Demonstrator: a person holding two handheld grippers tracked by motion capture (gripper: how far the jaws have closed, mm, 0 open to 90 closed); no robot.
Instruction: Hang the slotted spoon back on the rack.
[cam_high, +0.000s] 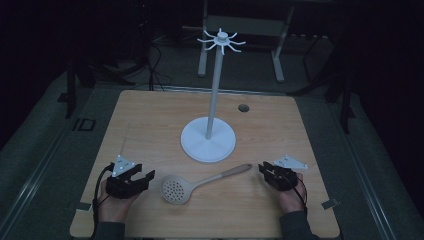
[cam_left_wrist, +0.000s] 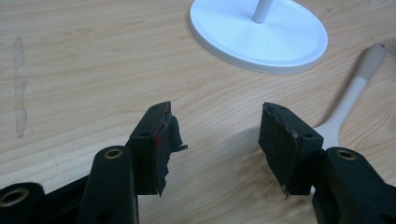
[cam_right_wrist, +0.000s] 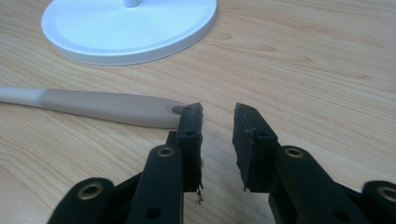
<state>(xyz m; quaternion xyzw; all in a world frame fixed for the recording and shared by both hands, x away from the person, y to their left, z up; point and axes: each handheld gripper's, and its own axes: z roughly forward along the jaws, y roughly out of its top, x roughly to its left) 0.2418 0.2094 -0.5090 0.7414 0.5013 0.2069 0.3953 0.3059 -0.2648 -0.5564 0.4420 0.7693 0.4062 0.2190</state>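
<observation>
A white stand with a round base (cam_high: 196, 145), a tall pole and a ring of hooks at its top (cam_high: 221, 39) rises mid-table. In front of it lies a beige slotted spoon (cam_high: 175, 189), bowl to the left, handle pointing right. My left gripper (cam_high: 145, 176) rests on the table left of the bowl, jaws wide open and empty (cam_left_wrist: 215, 112); the spoon's handle (cam_left_wrist: 355, 88) and the base (cam_left_wrist: 289, 42) lie ahead of it. My right gripper (cam_high: 263, 169) sits just right of the handle's end (cam_right_wrist: 102, 105), jaws a little open with nothing between them (cam_right_wrist: 218, 112). The base (cam_right_wrist: 126, 32) lies beyond.
The wooden table (cam_high: 150, 120) has a small dark round hole (cam_high: 243, 107) at the back right. A pale smear (cam_left_wrist: 18, 88) marks the wood at the left. Metal frame legs (cam_high: 278, 55) stand on the dark floor behind the table.
</observation>
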